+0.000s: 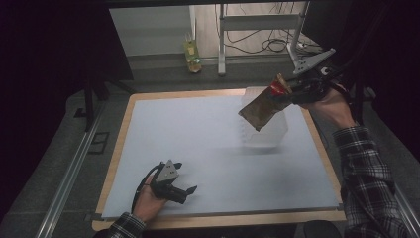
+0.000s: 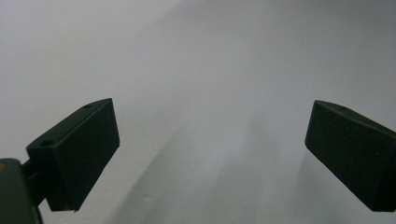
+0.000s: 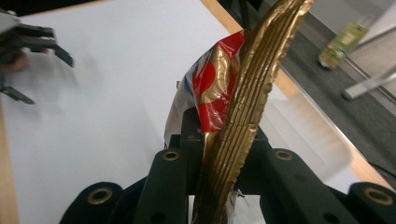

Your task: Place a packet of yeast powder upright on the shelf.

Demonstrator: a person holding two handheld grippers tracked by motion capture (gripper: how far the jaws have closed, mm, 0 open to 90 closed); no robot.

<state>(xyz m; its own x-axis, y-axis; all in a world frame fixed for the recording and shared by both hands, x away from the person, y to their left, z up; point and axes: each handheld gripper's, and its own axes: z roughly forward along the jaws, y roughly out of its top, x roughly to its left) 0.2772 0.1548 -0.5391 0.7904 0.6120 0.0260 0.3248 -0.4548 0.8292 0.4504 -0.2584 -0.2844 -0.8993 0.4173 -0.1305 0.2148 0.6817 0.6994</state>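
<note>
I've got the snack bag pinched by its crimped gold top edge in the right gripper, jaws clamped tight on the seal, and it hangs in the air above the clear plastic bin on the far right of the table. In the right gripper view the gold seam stands straight up between my jaws, with red print beside it. I judge this as the carry step: the bag is lifted, not yet placed. Next I need to line the bag's lower end up with the bin's opening and lower it in before letting go; the bin's near wall is what could catch it. My left gripper rests low on the white mat near the front edge, jaws spread wide, nothing between them. Beyond the table a small yellow-green packet lies on the floor, well clear.
</note>
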